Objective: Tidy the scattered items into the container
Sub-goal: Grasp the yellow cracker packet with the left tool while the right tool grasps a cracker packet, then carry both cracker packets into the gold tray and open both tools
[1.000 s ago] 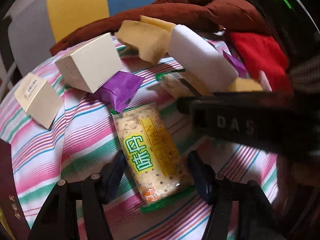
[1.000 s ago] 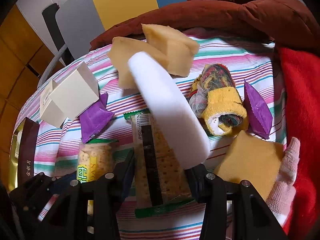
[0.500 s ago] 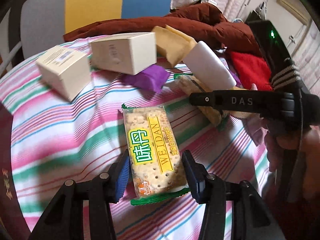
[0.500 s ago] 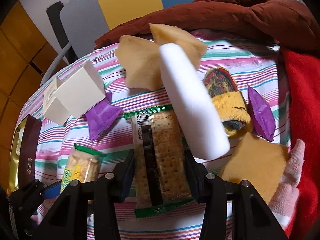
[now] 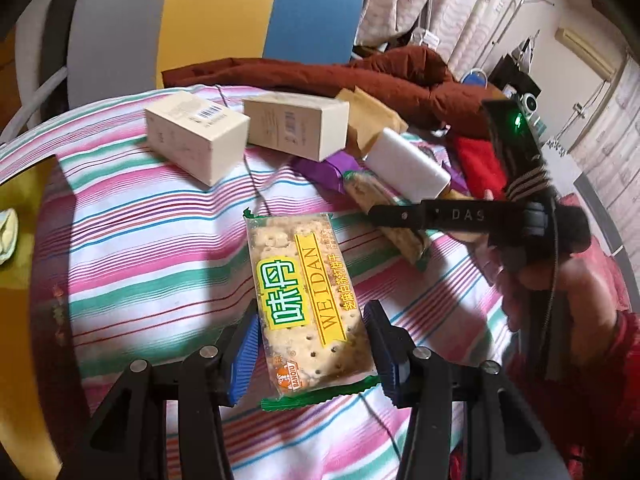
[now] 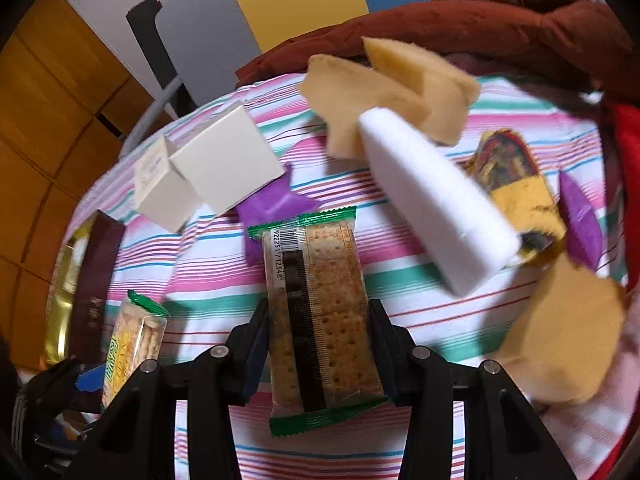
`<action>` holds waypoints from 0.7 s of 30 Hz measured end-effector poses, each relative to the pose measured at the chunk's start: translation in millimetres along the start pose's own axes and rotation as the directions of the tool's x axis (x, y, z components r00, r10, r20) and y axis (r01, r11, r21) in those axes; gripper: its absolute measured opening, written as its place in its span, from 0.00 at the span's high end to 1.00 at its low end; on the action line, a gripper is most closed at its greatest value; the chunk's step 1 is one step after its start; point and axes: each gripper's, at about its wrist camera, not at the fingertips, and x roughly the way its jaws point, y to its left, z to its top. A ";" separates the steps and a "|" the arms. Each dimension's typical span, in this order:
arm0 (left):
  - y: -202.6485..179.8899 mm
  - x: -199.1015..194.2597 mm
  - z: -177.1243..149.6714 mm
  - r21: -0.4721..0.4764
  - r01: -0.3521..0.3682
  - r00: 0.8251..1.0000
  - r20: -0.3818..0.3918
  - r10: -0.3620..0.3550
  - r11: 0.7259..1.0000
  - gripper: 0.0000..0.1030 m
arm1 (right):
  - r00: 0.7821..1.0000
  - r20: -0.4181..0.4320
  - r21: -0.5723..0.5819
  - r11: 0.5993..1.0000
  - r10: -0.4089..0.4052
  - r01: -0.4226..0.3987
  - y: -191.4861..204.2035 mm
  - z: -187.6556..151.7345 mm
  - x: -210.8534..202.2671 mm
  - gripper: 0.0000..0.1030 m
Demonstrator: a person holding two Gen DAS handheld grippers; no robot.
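Note:
My left gripper (image 5: 310,354) is shut on a cracker pack with a yellow "WEIDAN" label (image 5: 308,304), held above the striped cloth (image 5: 140,248). My right gripper (image 6: 318,346) is shut on a second cracker pack (image 6: 320,312), barcode side up; it also shows in the left wrist view (image 5: 400,228), with the pack between its fingers. The left pack shows at the lower left of the right wrist view (image 6: 134,340). No container is clearly in view.
Two cream boxes (image 5: 196,136) (image 5: 296,124), a white foam block (image 6: 436,200), yellow sponges (image 6: 384,84) (image 6: 560,320), purple sachets (image 6: 276,204) (image 6: 580,220), a rolled sock (image 6: 516,184) lie on the cloth. Brown jacket (image 5: 340,76) and chair behind; red cloth (image 5: 480,160) right.
Both grippers have closed on their cracker packs and lifted them off the cloth. The left gripper has risen and pulled back, showing more of the cloth and room.

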 end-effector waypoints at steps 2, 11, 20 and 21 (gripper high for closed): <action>7.3 -8.4 -2.7 -0.022 0.007 1.000 0.007 -0.007 1.000 0.51 | 1.000 -0.006 0.000 1.000 0.030 -0.030 6.5 -2.7 3.2 0.54; 50.5 -66.9 -4.4 -0.127 0.015 0.994 0.106 -0.002 0.992 0.51 | 0.979 -0.033 0.056 0.978 0.202 -0.200 38.5 -24.0 1.2 0.54; 111.8 -101.8 -9.2 -0.255 -0.018 0.985 0.163 0.061 0.967 0.51 | 0.958 -0.042 -0.034 0.958 0.283 -0.284 126.1 -17.2 6.3 0.54; 119.8 -104.5 -10.4 -0.271 -0.022 0.984 0.165 0.069 0.962 0.51 | 0.955 -0.043 -0.045 0.955 0.293 -0.295 137.4 -15.7 6.3 0.54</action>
